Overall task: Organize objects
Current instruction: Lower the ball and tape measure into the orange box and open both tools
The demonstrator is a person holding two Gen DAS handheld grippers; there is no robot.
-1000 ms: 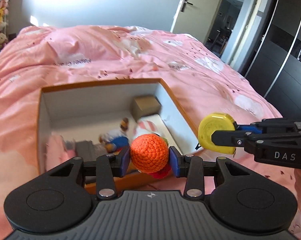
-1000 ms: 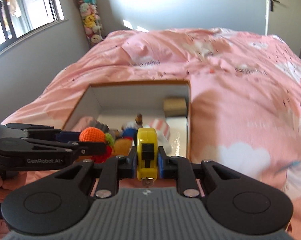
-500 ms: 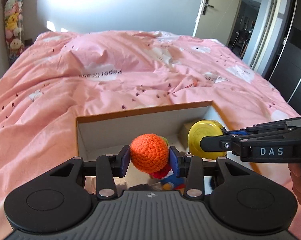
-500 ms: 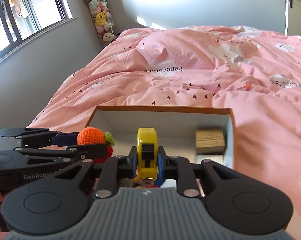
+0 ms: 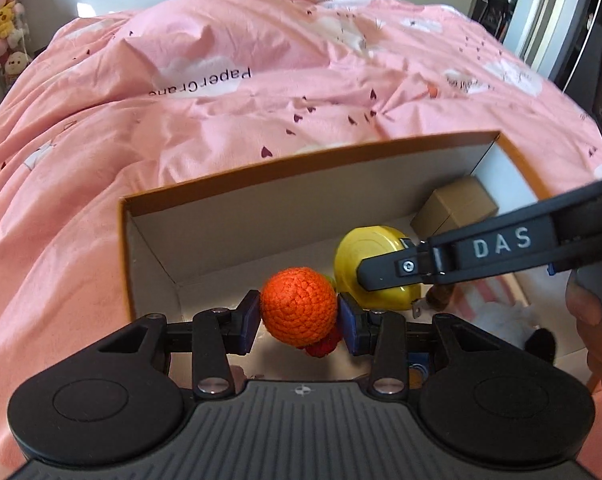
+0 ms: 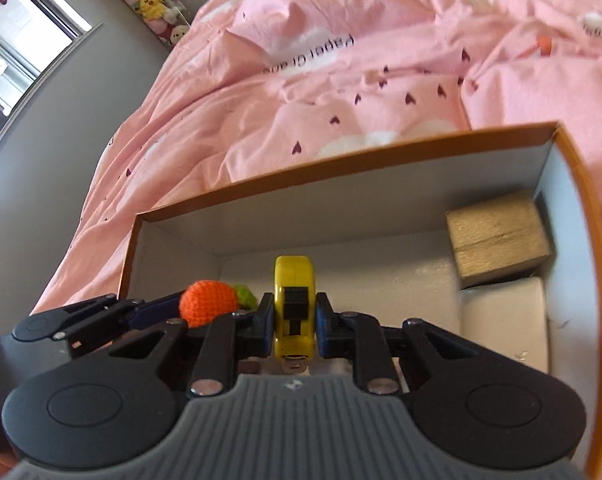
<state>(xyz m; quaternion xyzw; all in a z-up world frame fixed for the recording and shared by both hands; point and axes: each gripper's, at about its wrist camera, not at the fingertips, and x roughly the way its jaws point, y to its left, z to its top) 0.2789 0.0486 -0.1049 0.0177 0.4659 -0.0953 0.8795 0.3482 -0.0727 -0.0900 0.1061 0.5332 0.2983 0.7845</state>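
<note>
Two hand-held grippers hang side by side over an open cardboard box (image 5: 301, 178) that sits on a bed covered by a pink duvet (image 5: 221, 120).

The left gripper (image 5: 299, 320) has its blue pads pressed against both sides of an orange crocheted ball (image 5: 299, 306), the jaws roughly half spread to fit it. A bit of red yarn shows under the ball and a bit of green yarn behind it. The ball is above the box's white floor, near the wall on the gripper's left and short of the far wall.

Just to its right, the right gripper (image 6: 295, 320) is clamped on a yellow tape measure (image 6: 295, 308), its jaws drawn close on the case's narrow sides. The tape measure stands on edge, with its black slide lock facing the camera and its metal hook tip pointing down towards the gripper body. It too is over the inside of the box, around the middle. In the left wrist view the ball and the tape measure look almost touching; I cannot tell if they do.

Ahead and to the right of the right gripper, a small brown box (image 6: 497, 240) fills the far right corner of the cardboard box. A white block (image 6: 505, 320) lies just in front of it, along the right wall. Fingers of the person's right hand (image 5: 593, 320) show at the right edge of the left wrist view.
</note>
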